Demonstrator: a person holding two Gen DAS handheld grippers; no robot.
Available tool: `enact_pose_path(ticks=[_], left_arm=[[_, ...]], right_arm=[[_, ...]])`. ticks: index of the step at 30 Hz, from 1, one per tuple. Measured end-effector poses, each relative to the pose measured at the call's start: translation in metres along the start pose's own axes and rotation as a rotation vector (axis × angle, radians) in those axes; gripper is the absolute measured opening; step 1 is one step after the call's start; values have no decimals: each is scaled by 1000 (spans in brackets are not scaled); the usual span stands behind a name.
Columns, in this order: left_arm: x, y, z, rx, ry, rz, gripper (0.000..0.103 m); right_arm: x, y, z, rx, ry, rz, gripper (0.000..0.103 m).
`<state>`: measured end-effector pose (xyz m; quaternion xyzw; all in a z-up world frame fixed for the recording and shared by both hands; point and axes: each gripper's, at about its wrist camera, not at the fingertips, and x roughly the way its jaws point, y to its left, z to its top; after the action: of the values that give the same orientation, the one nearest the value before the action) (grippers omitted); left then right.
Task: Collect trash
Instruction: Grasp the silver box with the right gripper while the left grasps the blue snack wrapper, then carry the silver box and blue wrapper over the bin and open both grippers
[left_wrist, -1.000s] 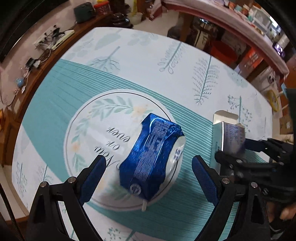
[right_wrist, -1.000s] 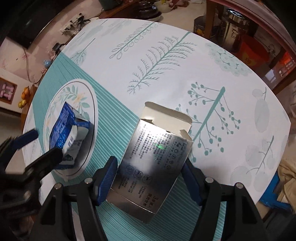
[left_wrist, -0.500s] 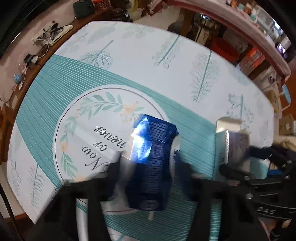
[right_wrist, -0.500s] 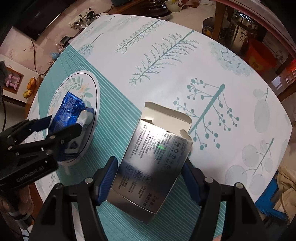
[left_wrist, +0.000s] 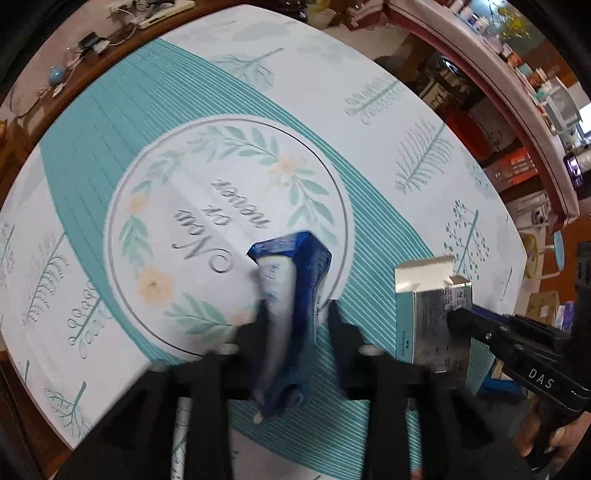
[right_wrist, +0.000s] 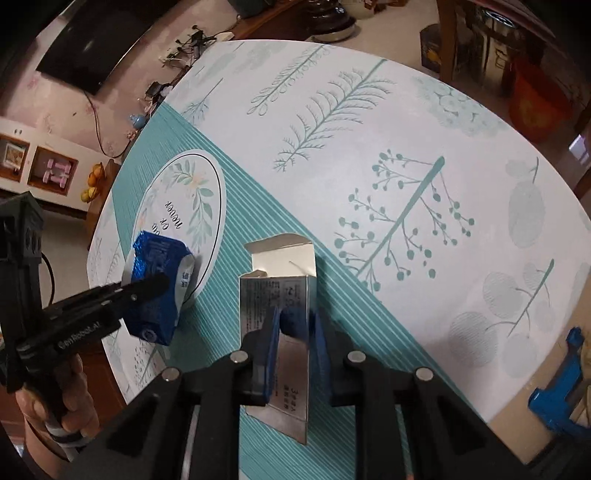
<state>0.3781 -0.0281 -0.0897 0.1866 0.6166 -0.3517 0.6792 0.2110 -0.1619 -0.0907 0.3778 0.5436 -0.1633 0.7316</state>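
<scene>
**Inspector:** Between the jaws of the left gripper, what do you find?

**Assistant:** A crushed blue carton, pinched across its narrow width. Its long axis runs straight out along the fingers, far end over the rim of the round printed mat. The jaws have just reopened partway, yet both fingers press its sides, so I record it as held.

**Inspector:** And the right gripper?

**Assistant:** Its jaws have just been closing and now stand narrow, clamped on a silver box. The box is squeezed flat between the blue pads, open flap pointing away from the tool, long axis also in line with the fingers.

**Inspector:** Position of the 2 items?

**Assistant:** Both sit low over the teal striped band of the tablecloth, carton to the left, box to the right, near each other but apart. Whether either has left the cloth, I cannot tell.

**Inspector:** Next move?

**Assistant:** In my judgement, a lift. No bin appears in either view, so the carrying direction stays undetermined. Each hand already has its own item; no reach is required.
</scene>
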Motion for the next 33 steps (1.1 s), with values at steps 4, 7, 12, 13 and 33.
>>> enact_pose_path(ticks=[4,7,12,13,33], left_arm=[[-11,10,1,-15,-48,6,66],[-8,16,5,-26,-30,17,66],[4,15,6,-17,1,37,66],[8,14,6,-18,8,37,66],[38,1,-6,-9,21,77,54]], right_arm=[[-2,-2,-3,9,-8,26,19],[-3,-6,-9,16,-6,35,19],[2,-12,-16,38,34,10,19],[3,-13,-17,41,40,9,23],[46,65,-39,-179,23,-358,73]])
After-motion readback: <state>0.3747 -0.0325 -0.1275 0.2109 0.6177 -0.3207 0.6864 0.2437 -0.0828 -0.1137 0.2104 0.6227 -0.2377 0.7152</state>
